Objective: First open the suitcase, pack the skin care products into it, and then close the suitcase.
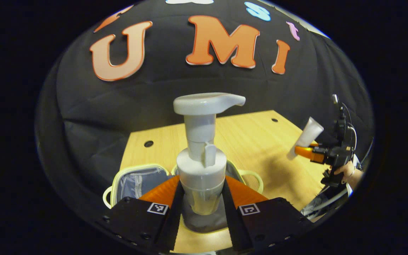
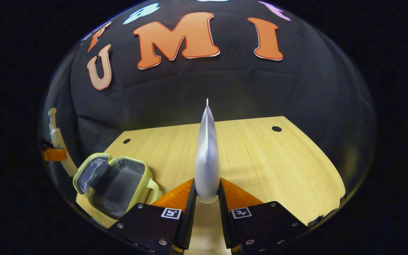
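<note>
In the left gripper view, the left tongs (image 1: 202, 209) are clamped on the lower body of a pump bottle (image 1: 201, 166), both fingers pressing its sides at 6 o'clock. The bottle is smooth, glossy white plastic: a round body, a narrower neck, and a flat, beak-like pump head pointing toward 3 o'clock. It stands upright between the fingers. Just beyond and below it lies the suitcase (image 1: 136, 180), open, a small soft case with a pale yellow-green rim, a loop handle on its right and a grey fabric lining with a zip. It rests on the table (image 1: 246, 141), a light wood-grain top with round dark holes. Out at 3 o'clock, well apart, a hand (image 1: 345, 171) holds the right tongs (image 1: 305, 150), gripping a tilted white tube.

In the right gripper view, the right tongs (image 2: 206, 198) are closed on the rounded lower end of the tube (image 2: 206, 159), a matte white squeeze tube seen edge-on, tapering upward to a thin crimped seam at 12 o'clock. The open suitcase (image 2: 113, 184) lies at 8 o'clock on the table (image 2: 267, 163), beside the tongs and not touching them, its two grey-lined halves spread. At 9 o'clock, farther off, the pump bottle (image 2: 57, 141) shows, held above the case's far edge.
</note>
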A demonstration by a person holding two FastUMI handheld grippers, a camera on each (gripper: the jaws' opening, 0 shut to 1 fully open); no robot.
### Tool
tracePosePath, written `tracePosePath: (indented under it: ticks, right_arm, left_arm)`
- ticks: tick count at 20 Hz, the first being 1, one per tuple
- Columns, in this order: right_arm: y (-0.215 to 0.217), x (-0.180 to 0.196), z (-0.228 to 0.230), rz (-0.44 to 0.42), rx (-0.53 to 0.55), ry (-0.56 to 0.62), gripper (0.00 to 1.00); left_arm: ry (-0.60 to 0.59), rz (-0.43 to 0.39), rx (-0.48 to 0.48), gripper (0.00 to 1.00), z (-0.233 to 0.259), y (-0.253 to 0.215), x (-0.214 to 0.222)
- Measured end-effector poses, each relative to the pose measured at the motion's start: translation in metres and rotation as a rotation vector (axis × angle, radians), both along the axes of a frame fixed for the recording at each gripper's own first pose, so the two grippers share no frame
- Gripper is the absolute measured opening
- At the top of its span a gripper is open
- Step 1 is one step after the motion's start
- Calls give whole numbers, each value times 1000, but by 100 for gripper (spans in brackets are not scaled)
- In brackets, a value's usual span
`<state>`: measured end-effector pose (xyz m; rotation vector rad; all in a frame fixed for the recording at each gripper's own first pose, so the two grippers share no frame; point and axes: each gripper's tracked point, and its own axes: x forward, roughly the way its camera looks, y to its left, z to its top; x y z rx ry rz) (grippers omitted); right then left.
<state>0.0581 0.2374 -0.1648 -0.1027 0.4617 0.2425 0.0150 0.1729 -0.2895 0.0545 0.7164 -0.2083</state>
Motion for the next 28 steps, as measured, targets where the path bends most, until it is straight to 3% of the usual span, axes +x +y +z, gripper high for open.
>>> tracePosePath:
  ticks: [6, 12, 15, 19, 26, 28]
  right_arm:
    - [35, -21, 5, -35, 71, 25, 36]
    - [34, -53, -3, -108, 112, 75, 36]
    - [28, -67, -8, -155, 83, 94, 37]
    - [31, -80, -3, -170, 65, 95, 37]
    - [43, -91, -1, -162, 52, 104, 37]
    - [49, -92, 0, -149, 52, 108, 37]
  left_arm:
    - [325, -179, -8, 58, -51, -12, -6]
    - [561, -238, -30, 58, -120, -25, 9]
    - [632, -218, -40, 58, -151, -23, 9]
    - [678, -193, -54, 58, -180, -20, 14]
    - [641, -191, -89, 64, -178, -31, 20]
    - [623, -184, -129, 87, -169, -39, 18]
